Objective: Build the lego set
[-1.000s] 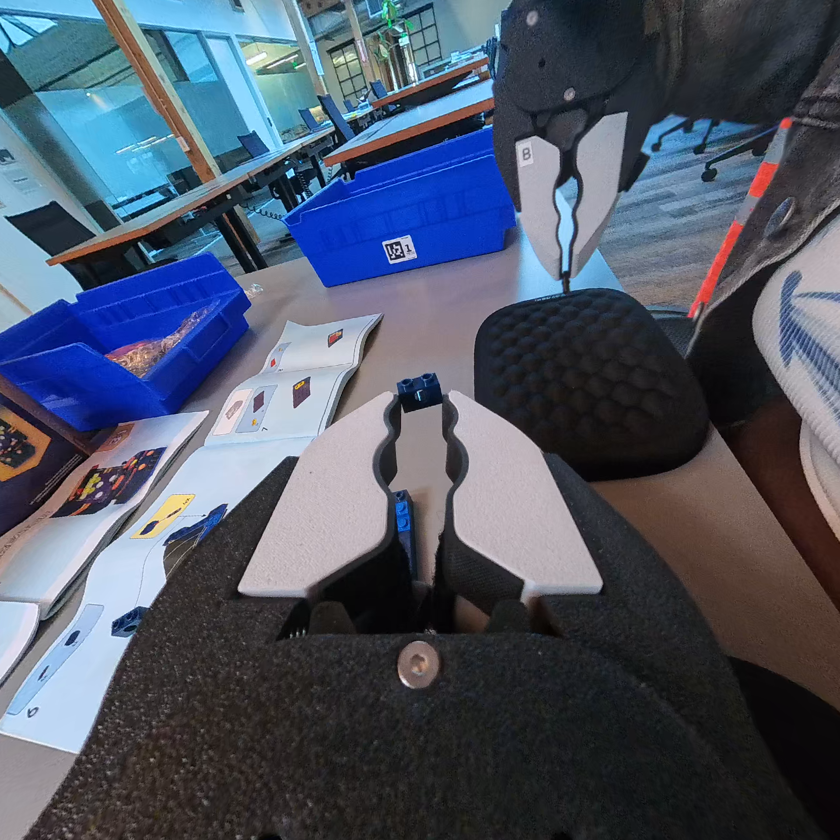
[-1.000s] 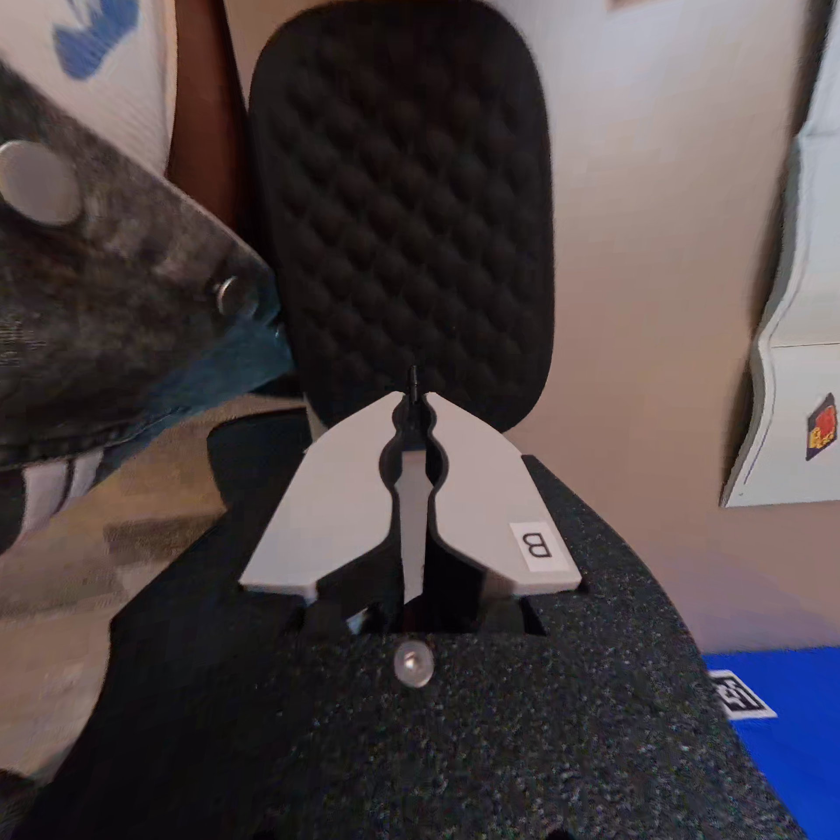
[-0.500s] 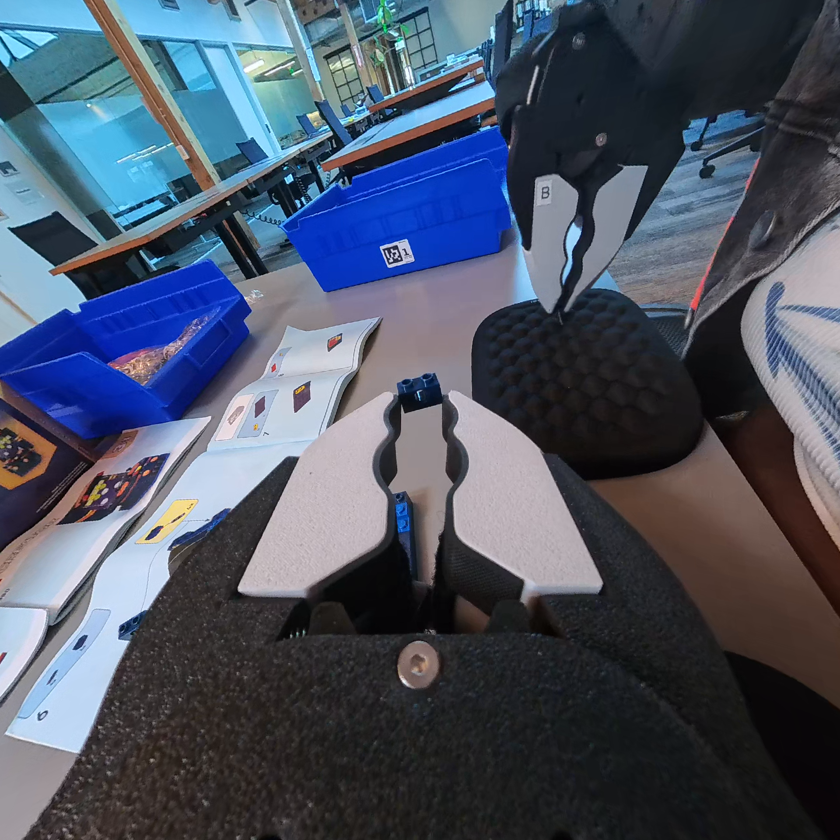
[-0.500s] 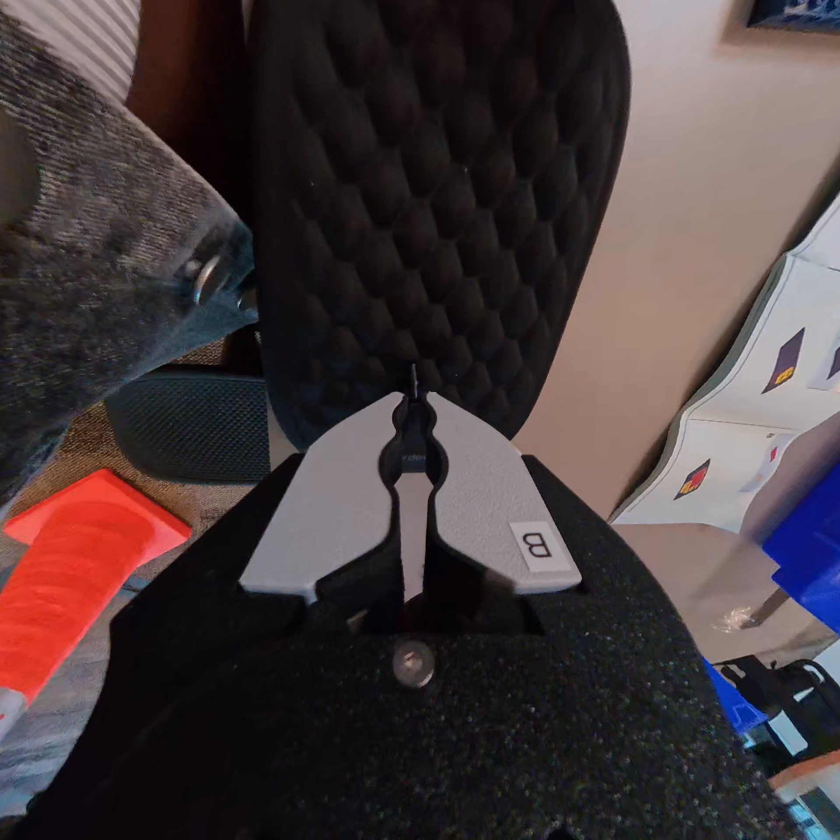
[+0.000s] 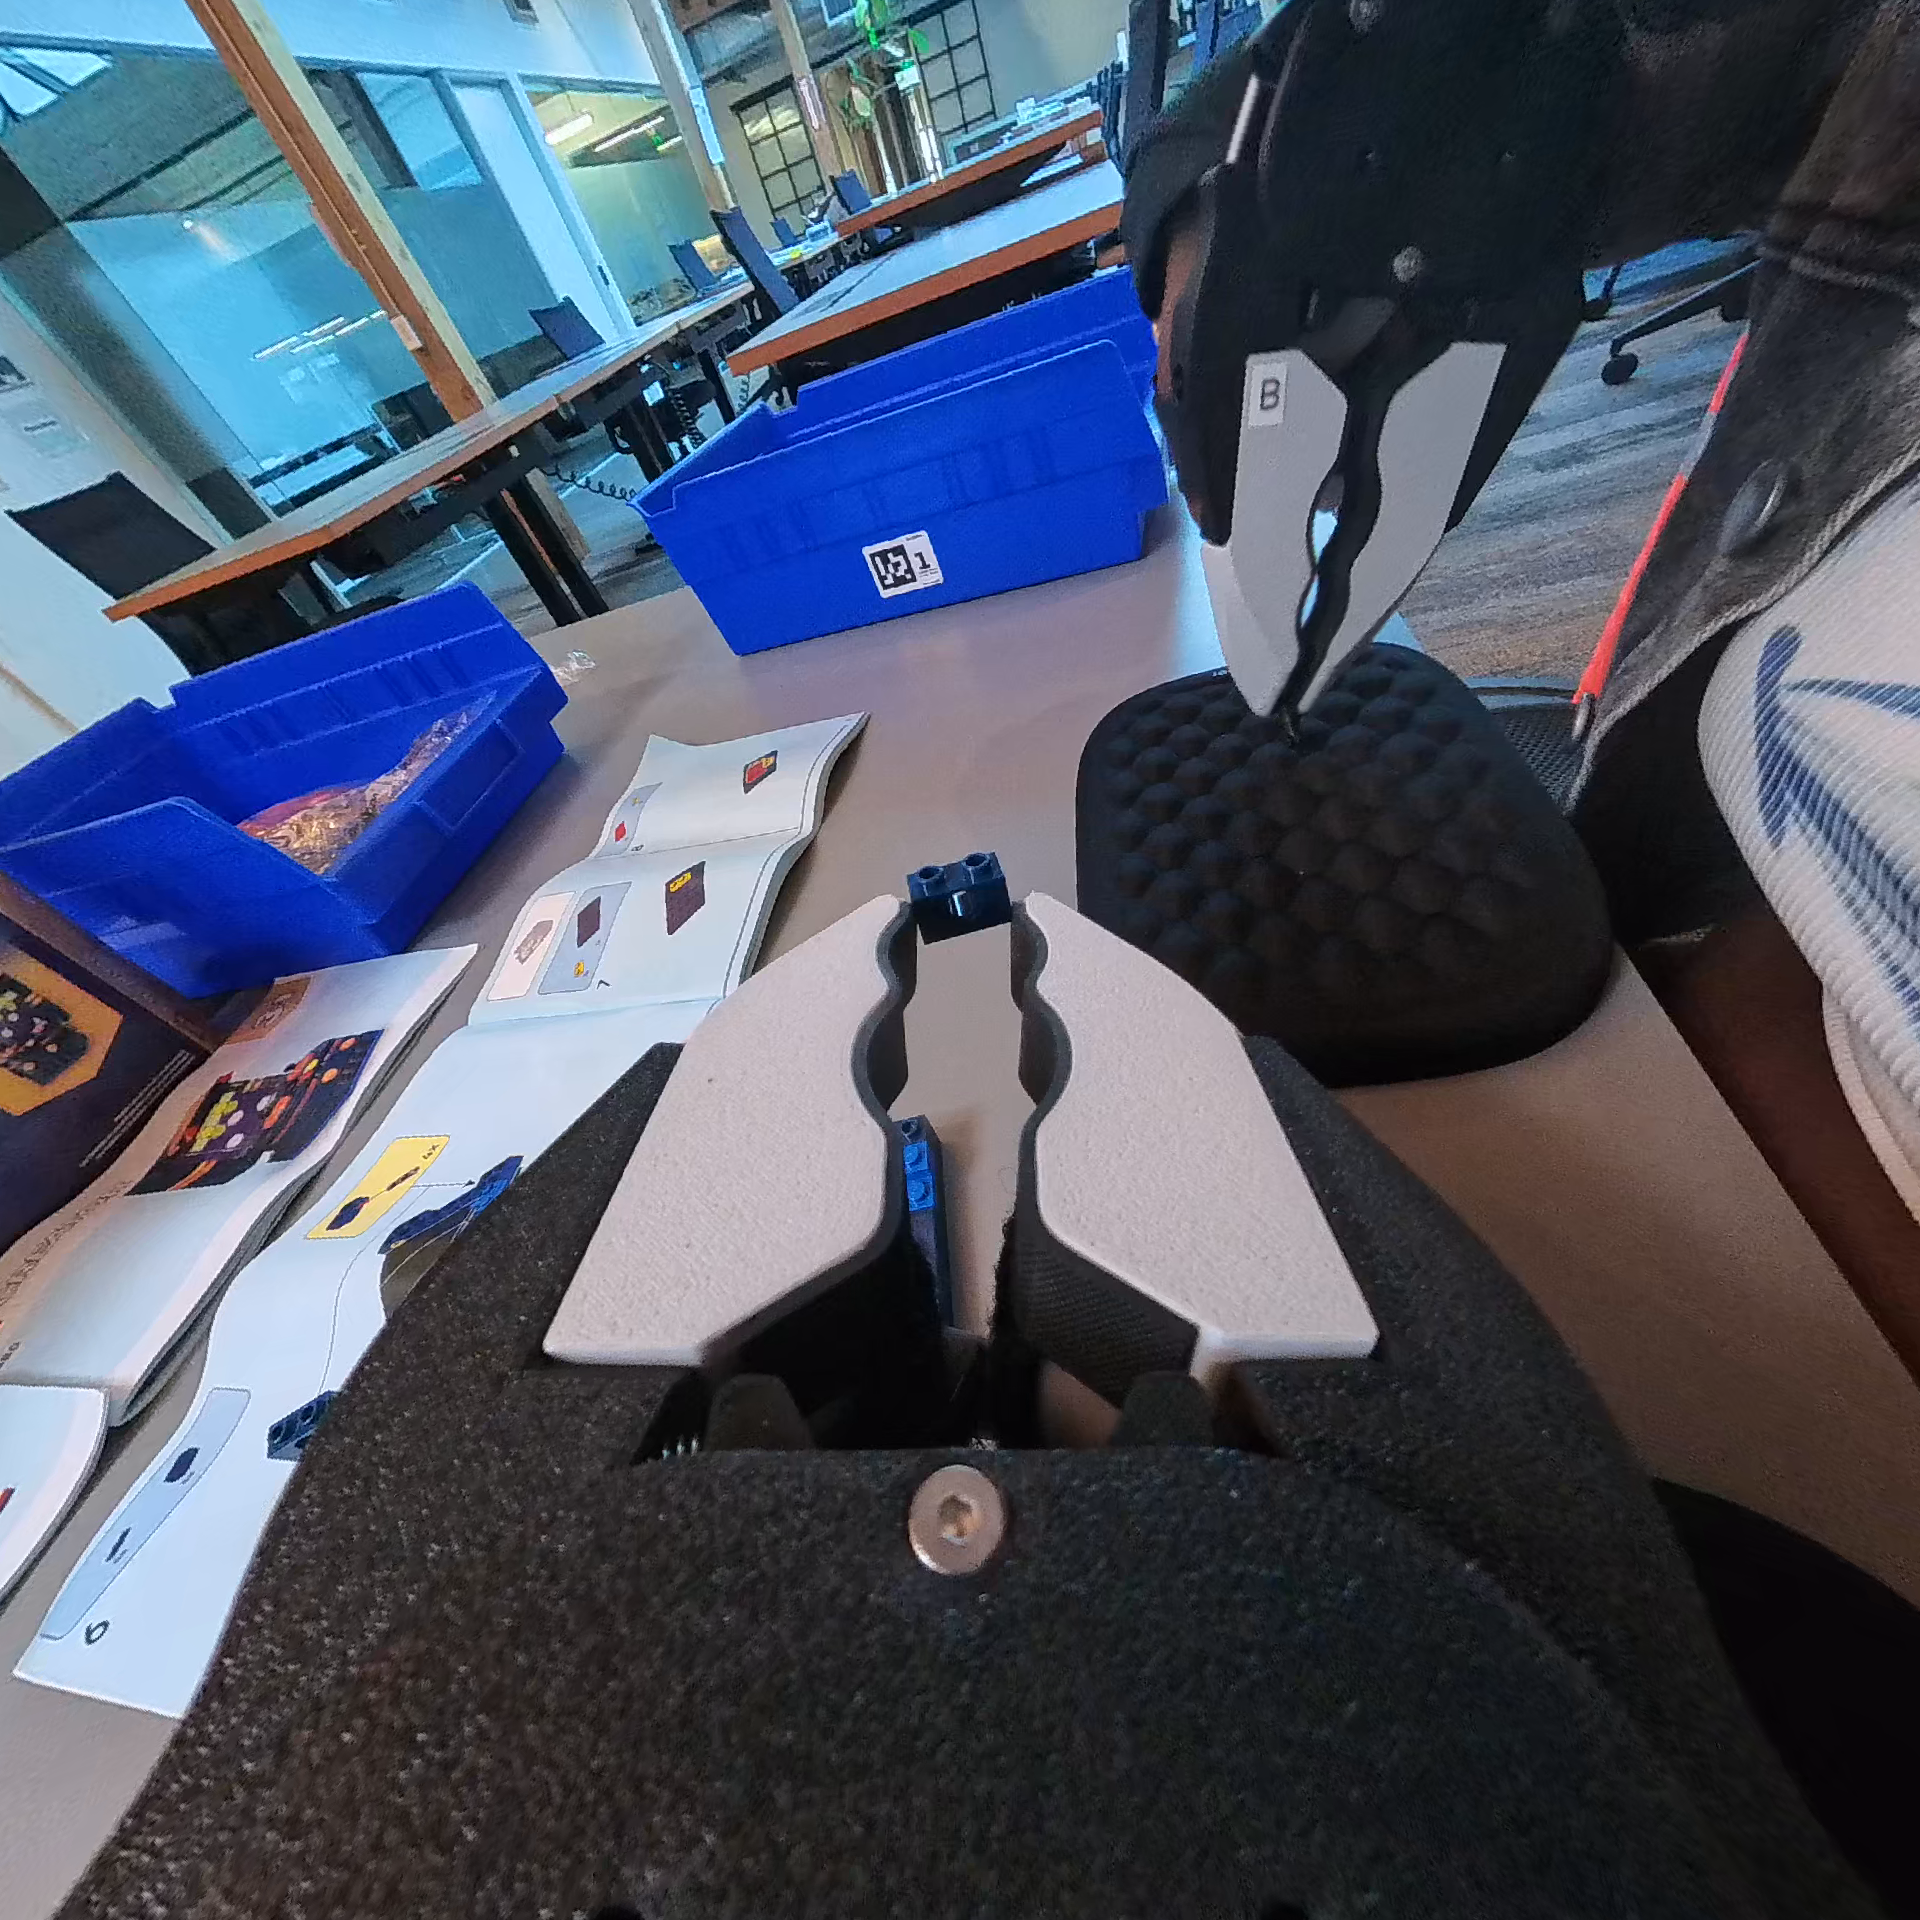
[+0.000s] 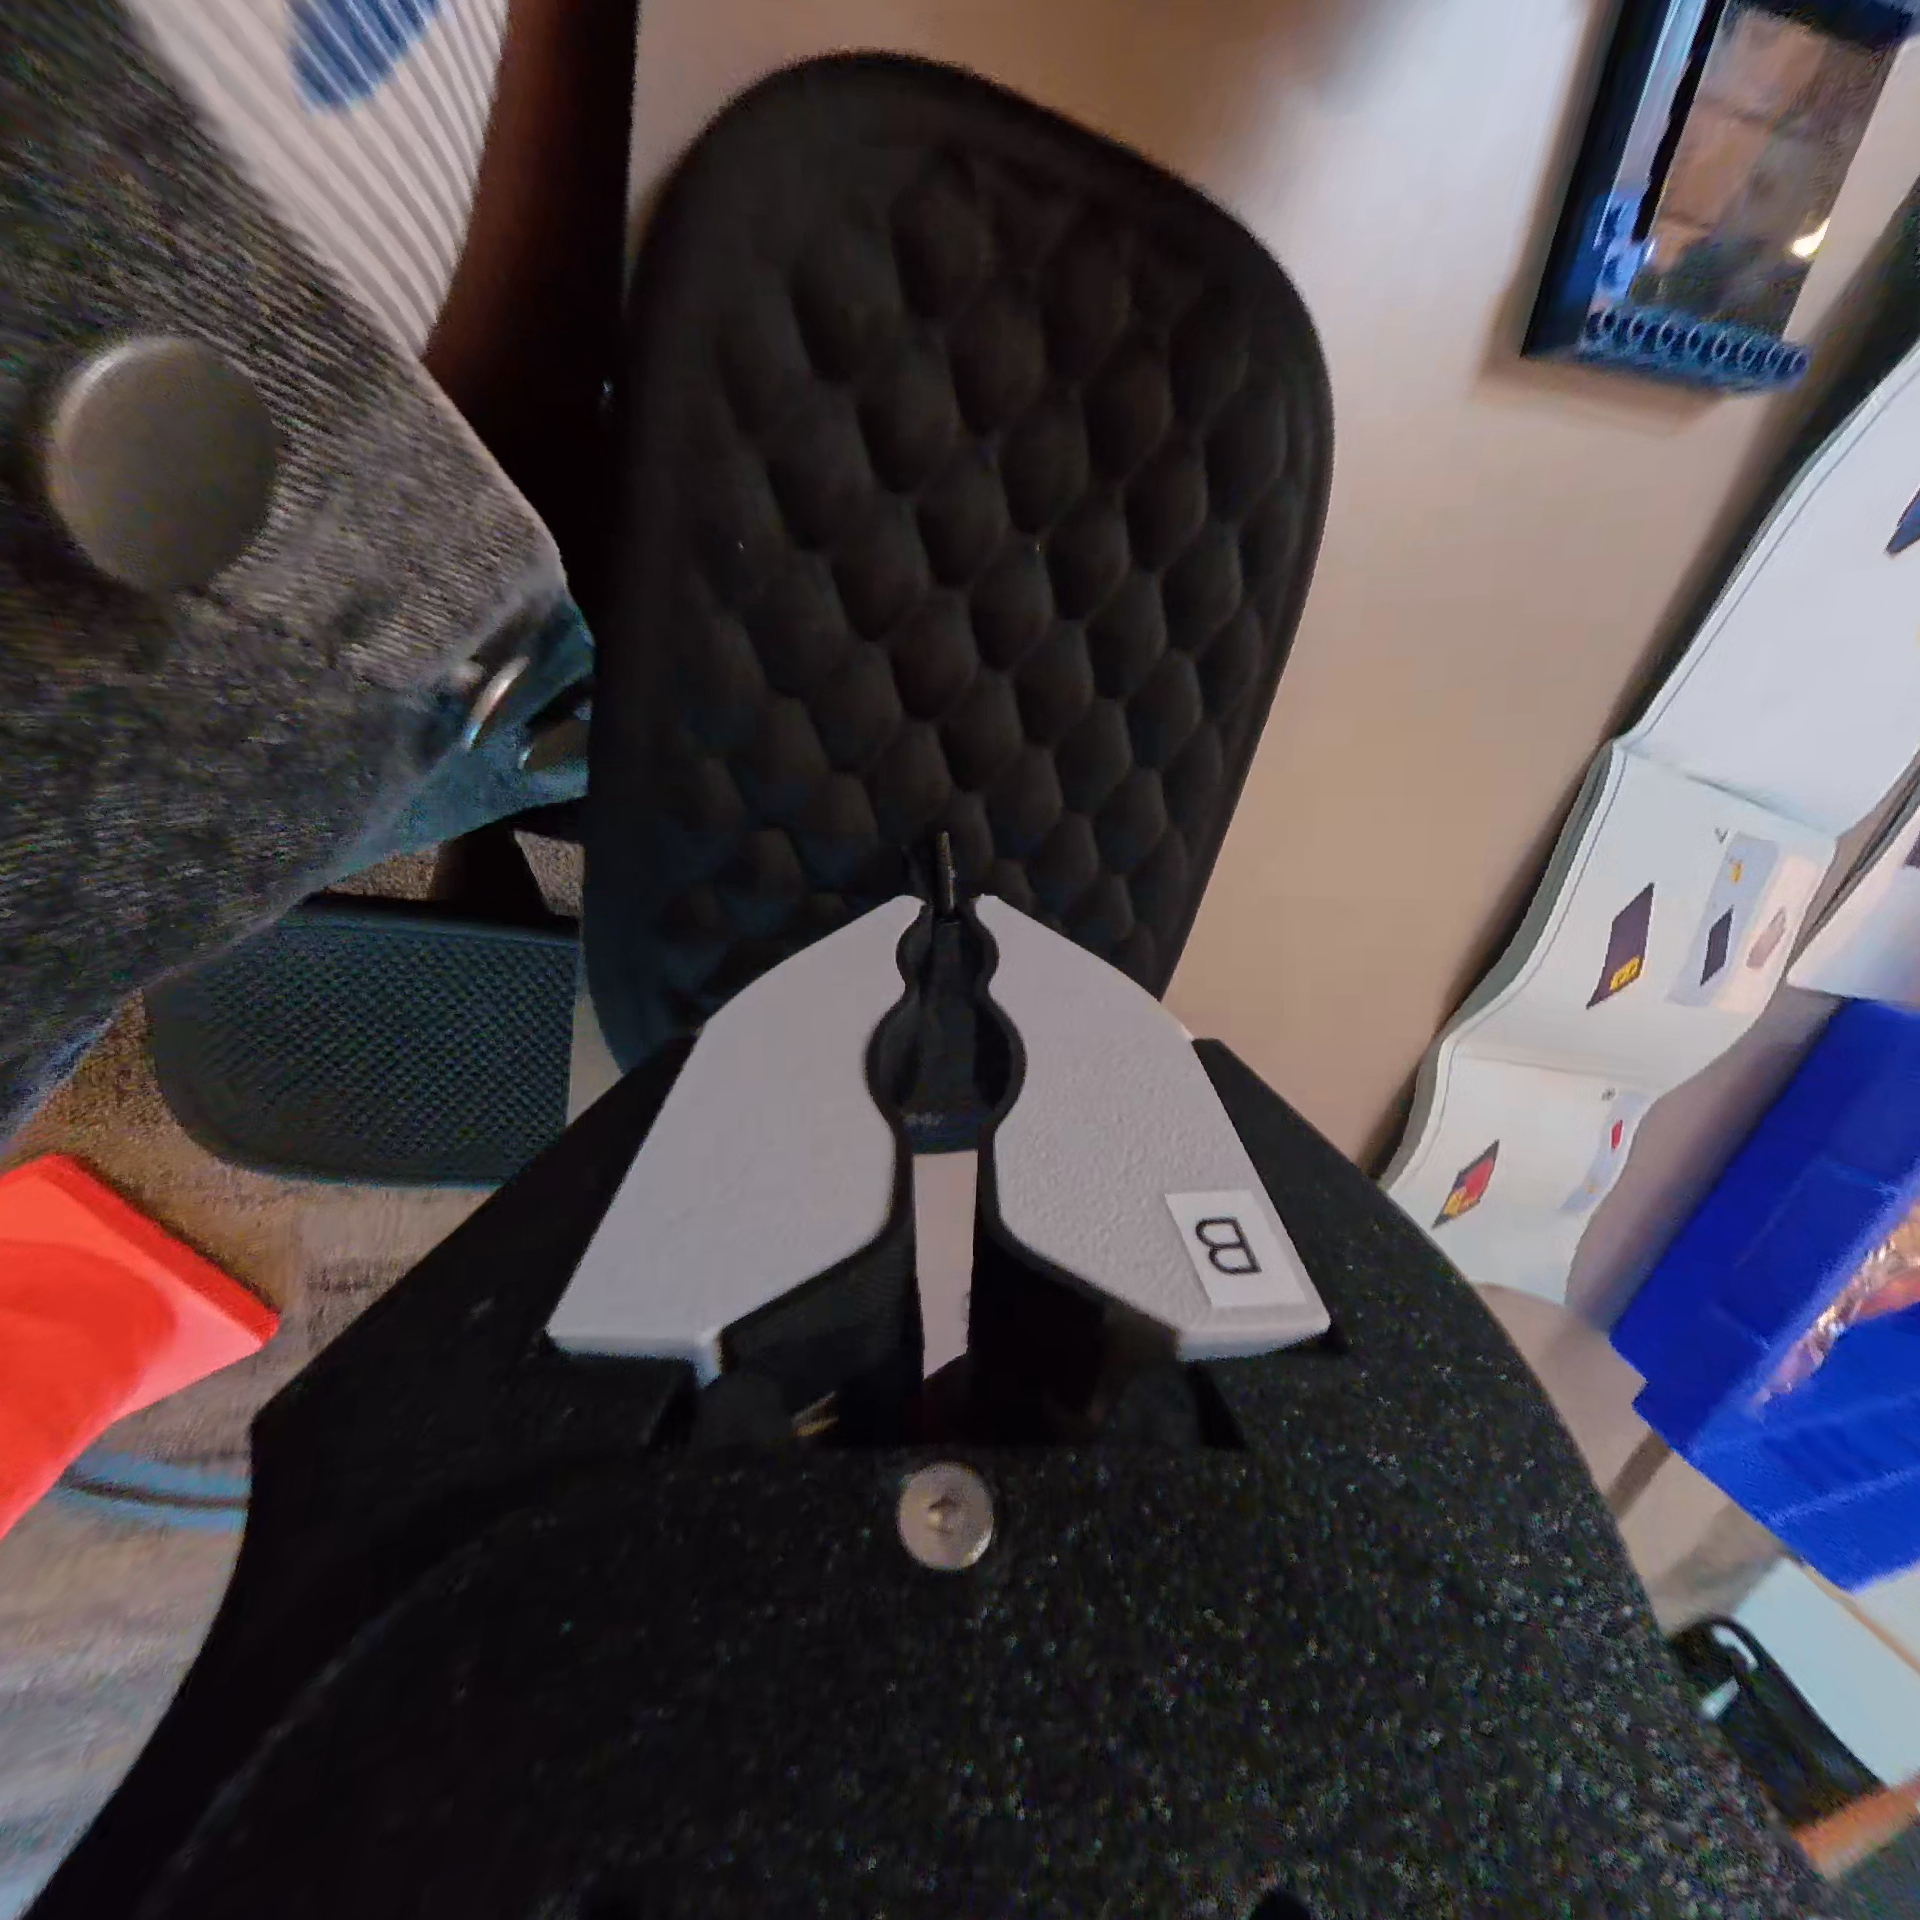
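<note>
My left gripper (image 5: pixel 961 914) is shut on a small dark blue brick (image 5: pixel 958 902), held at the fingertips a little above the table (image 5: pixel 977 727). A second blue piece (image 5: pixel 916 1174) shows low in the gap between its fingers. My right gripper (image 6: pixel 943 906) is shut on a thin black piece (image 6: pixel 943 862) that sticks out past the tips. It points down at a black dimpled cushion (image 6: pixel 956 499). In the left wrist view the right gripper (image 5: pixel 1291 707) hangs with its tip just over that cushion (image 5: pixel 1330 862), to the right of the brick.
Open instruction booklets (image 5: pixel 665 862) lie left of the brick. Two blue bins (image 5: pixel 914 488) (image 5: pixel 239 790) stand behind, one holding plastic bags. A dark box (image 5: pixel 52 1039) is at far left. A person's torso (image 5: pixel 1829 810) is at the table's right edge. An orange object (image 6: pixel 94 1320) lies on the floor. Some 15 cm of space lies between my two pairs of fingers.
The right gripper has come down and tilted, bringing its thin black piece close to the cushion's top. The left gripper has stayed still with the brick in it.
</note>
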Tool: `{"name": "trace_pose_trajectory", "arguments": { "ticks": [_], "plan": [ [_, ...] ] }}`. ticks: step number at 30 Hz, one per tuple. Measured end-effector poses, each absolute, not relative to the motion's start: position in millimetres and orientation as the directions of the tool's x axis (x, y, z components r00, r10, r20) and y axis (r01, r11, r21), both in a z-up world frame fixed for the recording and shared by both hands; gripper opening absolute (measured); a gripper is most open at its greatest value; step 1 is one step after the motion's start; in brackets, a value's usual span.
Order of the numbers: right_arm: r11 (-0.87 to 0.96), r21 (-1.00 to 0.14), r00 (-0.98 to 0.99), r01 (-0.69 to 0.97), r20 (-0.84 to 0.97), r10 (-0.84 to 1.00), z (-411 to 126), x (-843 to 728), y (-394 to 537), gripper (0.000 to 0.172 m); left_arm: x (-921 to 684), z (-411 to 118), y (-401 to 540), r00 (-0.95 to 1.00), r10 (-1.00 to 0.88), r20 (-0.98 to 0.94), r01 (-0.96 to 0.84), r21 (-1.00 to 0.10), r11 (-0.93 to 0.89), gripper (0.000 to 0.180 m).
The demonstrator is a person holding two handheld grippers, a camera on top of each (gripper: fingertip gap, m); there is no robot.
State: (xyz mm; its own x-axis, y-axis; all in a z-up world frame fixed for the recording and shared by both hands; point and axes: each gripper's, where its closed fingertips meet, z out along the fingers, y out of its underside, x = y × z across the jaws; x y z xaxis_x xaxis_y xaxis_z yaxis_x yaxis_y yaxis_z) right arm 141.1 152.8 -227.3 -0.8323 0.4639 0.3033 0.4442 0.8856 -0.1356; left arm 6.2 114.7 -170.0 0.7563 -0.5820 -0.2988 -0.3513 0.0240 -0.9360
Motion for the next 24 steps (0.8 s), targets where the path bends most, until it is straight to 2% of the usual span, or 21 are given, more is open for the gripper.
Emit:
{"name": "trace_pose_trajectory", "arguments": {
  "ticks": [2, 8, 13, 20, 24],
  "plan": [
    [0.882, -0.139, -0.833, 0.450, 0.290, 0.471, -229.6, 142.7, 154.3, 0.005, 6.2, -170.5, 115.0, 0.756, -0.581, -0.301, -0.354, -0.935, 0.023, 0.017],
    [0.911, -0.014, -0.866, 0.411, 0.306, 0.395, -229.3, 146.4, 158.5, 0.005, 6.0, -171.9, 115.7, 0.755, -0.580, -0.305, -0.361, -0.932, 0.020, 0.017],
    [0.926, 0.026, -0.887, 0.377, 0.300, 0.352, -232.8, 141.9, 153.1, 0.005, 6.0, -171.3, 115.5, 0.755, -0.578, -0.309, -0.363, -0.932, 0.024, 0.016],
    [0.926, -0.007, -0.883, 0.378, 0.298, 0.362, -229.1, 139.6, 146.1, 0.005, 7.1, -171.3, 114.8, 0.750, -0.580, -0.317, -0.372, -0.928, 0.027, 0.017],
    [0.906, -0.110, -0.862, 0.409, 0.279, 0.423, -227.9, 136.6, 140.2, 0.005, 7.5, -171.1, 114.3, 0.748, -0.582, -0.319, -0.373, -0.927, 0.028, 0.017]
  ]
}}
